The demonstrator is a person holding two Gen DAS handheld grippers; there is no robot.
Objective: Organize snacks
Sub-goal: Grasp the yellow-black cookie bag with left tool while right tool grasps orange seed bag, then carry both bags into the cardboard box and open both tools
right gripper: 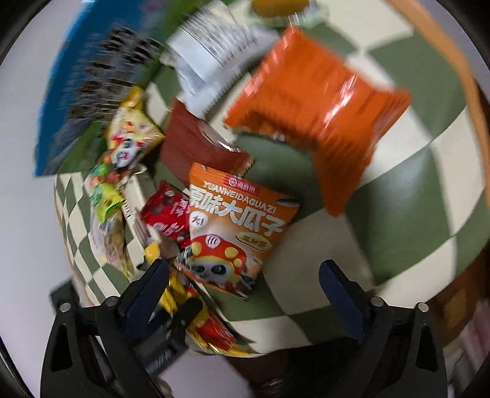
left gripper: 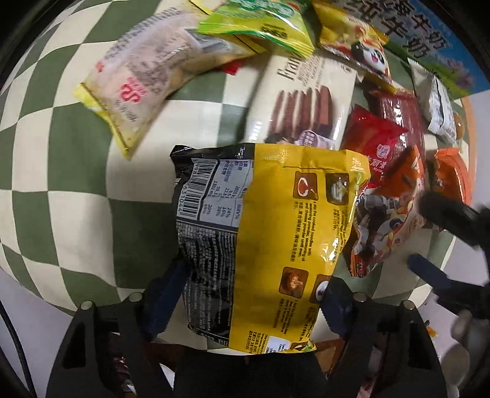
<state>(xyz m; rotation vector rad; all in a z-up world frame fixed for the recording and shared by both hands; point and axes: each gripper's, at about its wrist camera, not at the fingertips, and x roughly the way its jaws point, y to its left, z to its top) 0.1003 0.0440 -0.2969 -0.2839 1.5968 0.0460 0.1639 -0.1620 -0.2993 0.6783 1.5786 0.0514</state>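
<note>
Closest to me, my left gripper (left gripper: 254,294) is clamped on a yellow and black noodle packet (left gripper: 263,232), one finger on each long side near its lower end, and the packet hangs above the green and cream checked cloth (left gripper: 61,196). I judge the packet light, crinkly and a little slippery, with brittle noodles inside, so a hold across the flat middle suits it better than a squeeze at the sealed edge.

My right gripper (right gripper: 245,284) is spread wide and holds nothing. Its fingers frame an orange seed packet (right gripper: 235,226) printed with a cartoon panda, lying flat on the cloth just ahead; whether the left finger touches it, I cannot tell. That packet looks small, soft and loose-filled, best taken across its width.

Further off, in the left view, a biscuit box (left gripper: 306,101) lies flat behind the noodle packet, with a red packet (left gripper: 376,144) beside it. In the right view a larger orange bag (right gripper: 318,116) lies further back, blurred. Beyond these sit a pale bag (left gripper: 137,76), a green packet (left gripper: 260,27) and a blue milk carton (left gripper: 428,39) at the far edge
</note>
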